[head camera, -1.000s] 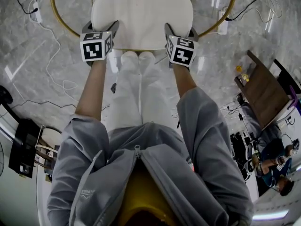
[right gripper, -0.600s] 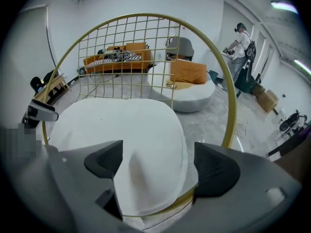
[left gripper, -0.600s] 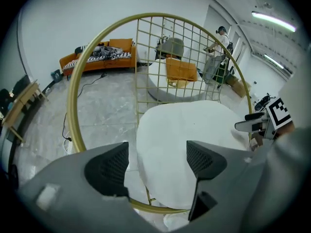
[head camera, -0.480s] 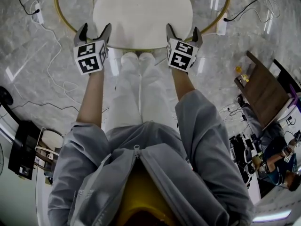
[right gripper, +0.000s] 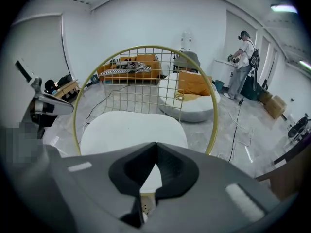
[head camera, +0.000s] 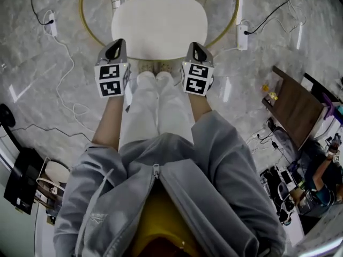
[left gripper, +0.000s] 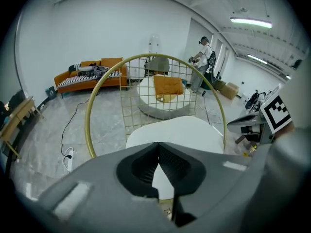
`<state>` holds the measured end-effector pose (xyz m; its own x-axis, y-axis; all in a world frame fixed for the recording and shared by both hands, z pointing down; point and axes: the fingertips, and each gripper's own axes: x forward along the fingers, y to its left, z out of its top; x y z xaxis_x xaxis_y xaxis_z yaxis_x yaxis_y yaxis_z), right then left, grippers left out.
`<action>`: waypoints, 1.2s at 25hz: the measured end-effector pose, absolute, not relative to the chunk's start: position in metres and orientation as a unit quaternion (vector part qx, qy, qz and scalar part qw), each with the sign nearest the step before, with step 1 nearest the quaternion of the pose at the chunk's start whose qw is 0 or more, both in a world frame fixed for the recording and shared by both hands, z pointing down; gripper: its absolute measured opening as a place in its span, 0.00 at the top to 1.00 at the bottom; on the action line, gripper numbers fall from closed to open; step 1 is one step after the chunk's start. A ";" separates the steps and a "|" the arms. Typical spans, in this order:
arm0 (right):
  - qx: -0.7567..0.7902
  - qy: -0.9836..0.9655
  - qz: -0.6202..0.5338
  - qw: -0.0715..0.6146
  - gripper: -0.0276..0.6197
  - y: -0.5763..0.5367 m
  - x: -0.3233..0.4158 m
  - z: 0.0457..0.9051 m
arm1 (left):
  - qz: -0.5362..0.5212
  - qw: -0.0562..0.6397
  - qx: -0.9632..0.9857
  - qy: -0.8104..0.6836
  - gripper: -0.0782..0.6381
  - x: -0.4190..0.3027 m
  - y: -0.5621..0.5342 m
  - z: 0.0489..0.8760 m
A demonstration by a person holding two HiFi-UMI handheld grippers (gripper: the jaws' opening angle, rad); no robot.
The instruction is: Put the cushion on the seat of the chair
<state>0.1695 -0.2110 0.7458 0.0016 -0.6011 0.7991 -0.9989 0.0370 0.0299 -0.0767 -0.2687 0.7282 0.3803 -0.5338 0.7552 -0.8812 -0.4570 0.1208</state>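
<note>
No text or number is legible. The grey jacket [head camera: 225,165] bears a small chest print [head camera: 98,218], too small and blurred to read.

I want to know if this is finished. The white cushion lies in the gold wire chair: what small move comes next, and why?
Probably just pull the left hand-held gripper and right hand-held gripper back and stop: the cushion lies flat on the seat of the chair, and both are shut, empty and clear of it, so placing looks done.
</note>
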 end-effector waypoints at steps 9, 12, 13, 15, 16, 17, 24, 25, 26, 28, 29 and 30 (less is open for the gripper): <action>0.628 -0.655 0.283 0.312 0.96 -0.173 0.158 0.654 | 0.325 0.255 0.812 -0.412 0.88 -0.060 -0.217 0.646; 0.630 -0.659 0.273 0.307 0.96 -0.155 0.157 0.622 | 0.329 0.244 0.821 -0.397 0.88 -0.058 -0.196 0.618; 0.630 -0.661 0.269 0.305 0.96 -0.150 0.156 0.612 | 0.328 0.235 0.825 -0.395 0.88 -0.058 -0.191 0.609; 0.631 -0.668 0.256 0.301 0.96 -0.147 0.157 0.592 | 0.322 0.222 0.833 -0.392 0.88 -0.054 -0.185 0.590; 0.632 -0.671 0.249 0.296 0.96 -0.149 0.158 0.583 | 0.317 0.216 0.836 -0.392 0.88 -0.052 -0.186 0.581; 0.634 -0.675 0.242 0.291 0.96 -0.154 0.161 0.573 | 0.311 0.209 0.840 -0.393 0.88 -0.049 -0.189 0.572; 0.658 -0.697 0.179 0.222 0.96 -0.177 0.158 0.484 | 0.250 0.129 0.866 -0.412 0.88 -0.051 -0.206 0.487; 0.660 -0.701 0.166 0.214 0.96 -0.180 0.157 0.470 | 0.240 0.115 0.870 -0.416 0.88 -0.051 -0.209 0.473; 0.660 -0.706 0.152 0.206 0.96 -0.182 0.156 0.456 | 0.229 0.103 0.872 -0.419 0.88 -0.050 -0.211 0.459; 0.662 -0.715 0.123 0.188 0.96 -0.187 0.154 0.428 | 0.206 0.078 0.876 -0.428 0.88 -0.050 -0.217 0.431; 0.663 -0.719 0.109 0.178 0.96 -0.190 0.153 0.414 | 0.195 0.066 0.878 -0.432 0.88 -0.049 -0.219 0.417; 0.664 -0.722 0.096 0.168 0.96 -0.191 0.151 0.400 | 0.183 0.055 0.880 -0.434 0.88 -0.048 -0.219 0.403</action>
